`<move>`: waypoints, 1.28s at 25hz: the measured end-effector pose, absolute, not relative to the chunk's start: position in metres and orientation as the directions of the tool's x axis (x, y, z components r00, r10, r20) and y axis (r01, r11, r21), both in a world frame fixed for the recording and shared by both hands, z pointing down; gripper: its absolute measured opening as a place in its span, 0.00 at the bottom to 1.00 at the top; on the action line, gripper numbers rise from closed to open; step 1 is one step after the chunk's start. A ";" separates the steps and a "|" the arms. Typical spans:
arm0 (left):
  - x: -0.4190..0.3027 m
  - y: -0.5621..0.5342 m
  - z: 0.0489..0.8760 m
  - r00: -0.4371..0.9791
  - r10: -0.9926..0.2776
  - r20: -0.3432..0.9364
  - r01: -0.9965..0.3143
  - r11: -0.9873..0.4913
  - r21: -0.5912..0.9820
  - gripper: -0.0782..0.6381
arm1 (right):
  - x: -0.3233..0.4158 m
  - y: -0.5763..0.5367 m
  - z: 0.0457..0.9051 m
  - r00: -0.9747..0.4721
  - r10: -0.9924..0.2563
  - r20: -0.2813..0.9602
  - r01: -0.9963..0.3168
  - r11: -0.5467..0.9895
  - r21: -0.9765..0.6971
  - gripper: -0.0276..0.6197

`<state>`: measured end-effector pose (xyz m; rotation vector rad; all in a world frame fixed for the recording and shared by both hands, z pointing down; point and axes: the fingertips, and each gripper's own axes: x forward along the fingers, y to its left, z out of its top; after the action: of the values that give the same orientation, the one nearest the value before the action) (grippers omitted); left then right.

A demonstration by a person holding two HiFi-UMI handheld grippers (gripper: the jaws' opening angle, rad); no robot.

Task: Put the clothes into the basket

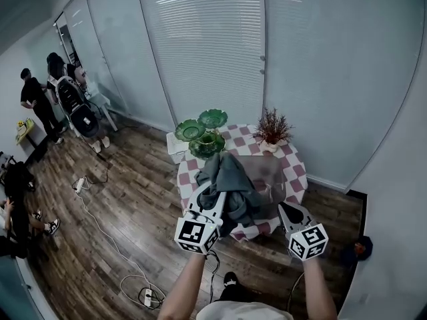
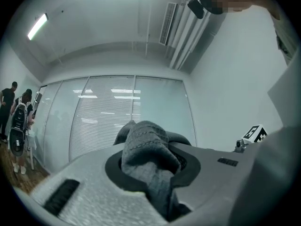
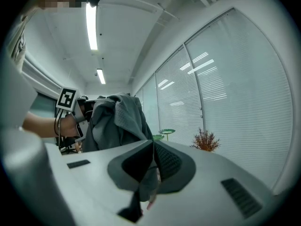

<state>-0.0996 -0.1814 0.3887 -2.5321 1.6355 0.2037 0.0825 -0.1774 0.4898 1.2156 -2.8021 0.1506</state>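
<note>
The soft, light, floppy grey knitted garment [image 1: 230, 182] hangs over the round chequered-cloth desk [image 1: 293, 169], bunched in the clamped left hand-held gripper [image 2: 150, 159], while the closed right hand-held gripper [image 3: 151, 160] seemingly pinches its thin right edge.

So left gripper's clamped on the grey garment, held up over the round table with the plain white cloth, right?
Not quite. The tablecloth is checked, not plain white; the head view shows it. The rest holds: the left gripper is clamped on the grey garment, held up over that round table.
</note>
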 end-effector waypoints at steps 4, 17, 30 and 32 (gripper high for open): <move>-0.108 -0.197 0.379 0.418 -0.889 -0.190 -0.907 -0.419 -0.035 0.22 | 0.070 -0.193 0.483 -0.680 -0.725 0.107 -0.733 0.678 -0.055 0.08; -0.118 -0.239 0.362 0.476 -0.852 -0.219 -0.878 -0.475 -0.063 0.22 | 0.043 -0.220 0.484 -0.657 -0.748 0.096 -0.754 0.654 -0.066 0.08; -0.106 -0.274 0.366 0.510 -0.829 -0.232 -0.859 -0.506 -0.079 0.22 | 0.055 -0.242 0.497 -0.630 -0.769 0.107 -0.776 0.627 -0.063 0.08; -0.106 -0.281 0.374 0.506 -0.834 -0.219 -0.861 -0.504 -0.072 0.22 | 0.058 -0.250 0.499 -0.626 -0.771 0.114 -0.779 0.623 -0.064 0.08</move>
<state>-0.1057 -0.2805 0.3742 -2.5743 1.4624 0.2328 0.0585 -0.2498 0.4986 1.3212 -2.7619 0.1642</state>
